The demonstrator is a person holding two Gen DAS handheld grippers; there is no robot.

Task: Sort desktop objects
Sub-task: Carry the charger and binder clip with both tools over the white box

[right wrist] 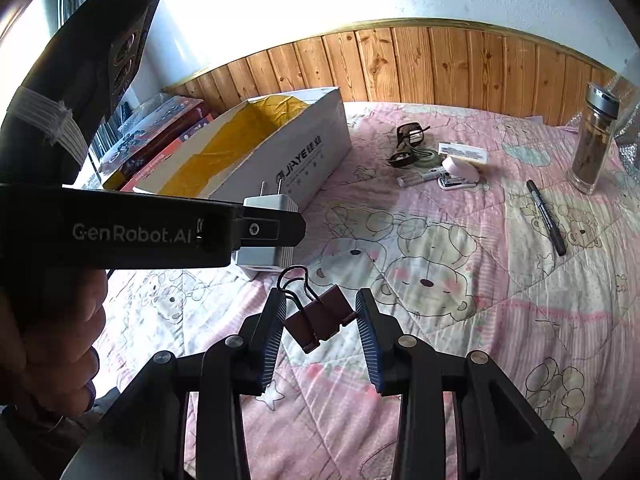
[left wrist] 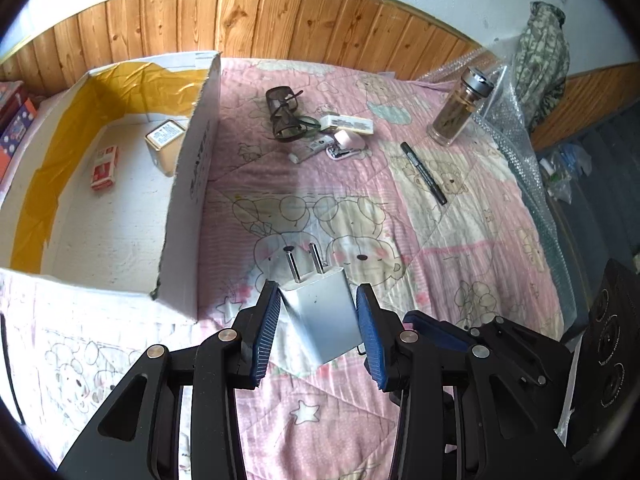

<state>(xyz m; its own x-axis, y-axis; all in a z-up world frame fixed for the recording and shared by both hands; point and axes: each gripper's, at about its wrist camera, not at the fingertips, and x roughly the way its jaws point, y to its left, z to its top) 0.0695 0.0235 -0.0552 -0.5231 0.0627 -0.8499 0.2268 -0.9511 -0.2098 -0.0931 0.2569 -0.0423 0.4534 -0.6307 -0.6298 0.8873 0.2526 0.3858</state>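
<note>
The left gripper (left wrist: 318,312) has its blue fingers (left wrist: 266,328) clamped on the sides of a white charger (left wrist: 320,320), prongs pointing away, held above the bed (left wrist: 460,240) just beside the box (left wrist: 200,152). The right gripper (right wrist: 320,320) has its fingers (right wrist: 370,340) closed on a brown binder clip (right wrist: 320,316), black wire handles up, also held above the bed. The charger is a plain white block with two metal prongs. In the right view the left gripper's body reads "GenRobot.AI", with a hand (right wrist: 52,340) gripping it. The white box, lined with yellow tape, is printed "JIAYE" on its side; a red pack (left wrist: 105,168) and a gold tin (left wrist: 164,138) lie inside. Farther back on the pink cartoon quilt lie glasses (left wrist: 284,114), a stapler (left wrist: 346,144), a black pen (left wrist: 424,173) and a jar (left wrist: 456,112).
</note>
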